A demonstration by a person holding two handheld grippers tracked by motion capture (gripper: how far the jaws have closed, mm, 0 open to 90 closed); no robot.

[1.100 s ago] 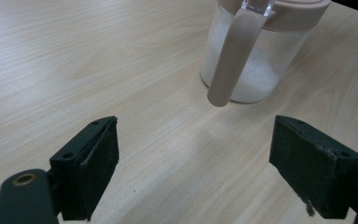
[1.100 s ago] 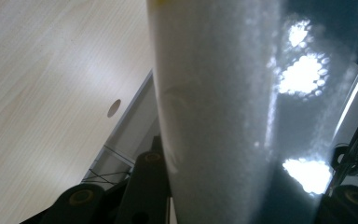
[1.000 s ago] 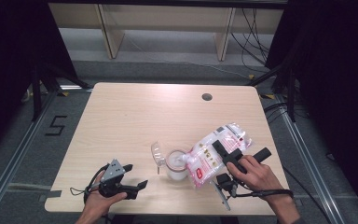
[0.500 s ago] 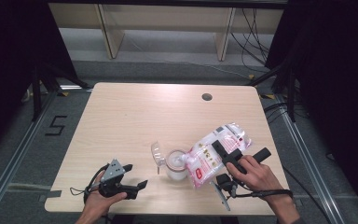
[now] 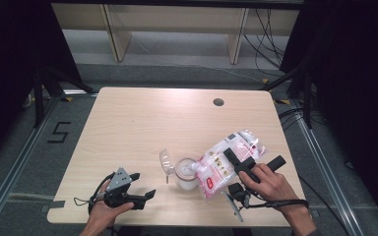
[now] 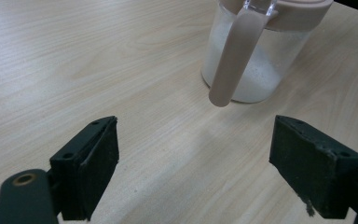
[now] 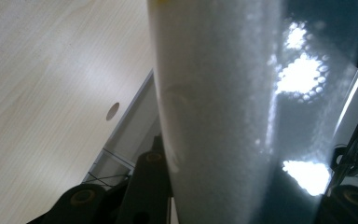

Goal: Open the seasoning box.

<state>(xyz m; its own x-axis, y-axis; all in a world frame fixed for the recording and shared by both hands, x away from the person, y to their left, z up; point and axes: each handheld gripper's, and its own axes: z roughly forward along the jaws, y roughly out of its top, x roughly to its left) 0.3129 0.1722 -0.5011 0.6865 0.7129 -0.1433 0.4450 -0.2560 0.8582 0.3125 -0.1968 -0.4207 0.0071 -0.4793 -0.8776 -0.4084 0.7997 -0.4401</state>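
A clear bag of white granules with red print [image 5: 221,164] hangs tilted, its lower end over the mouth of a clear jar [image 5: 186,173]. My right gripper [image 5: 258,161] is shut on the bag's upper part. In the right gripper view the bag [image 7: 214,116] stands close between the jaws. The jar [image 6: 284,60] has a pinkish rim and handle and holds white granules at its bottom. My left gripper [image 5: 142,185] rests at the table's front left, open and empty, its jaws [image 6: 193,158] facing the jar from a short way off.
A clear lid flap [image 5: 166,161] stands open at the jar's left. The wooden table [image 5: 142,123] has a cable hole [image 5: 218,102] near its far right edge. Shelving legs and cables stand on the floor beyond.
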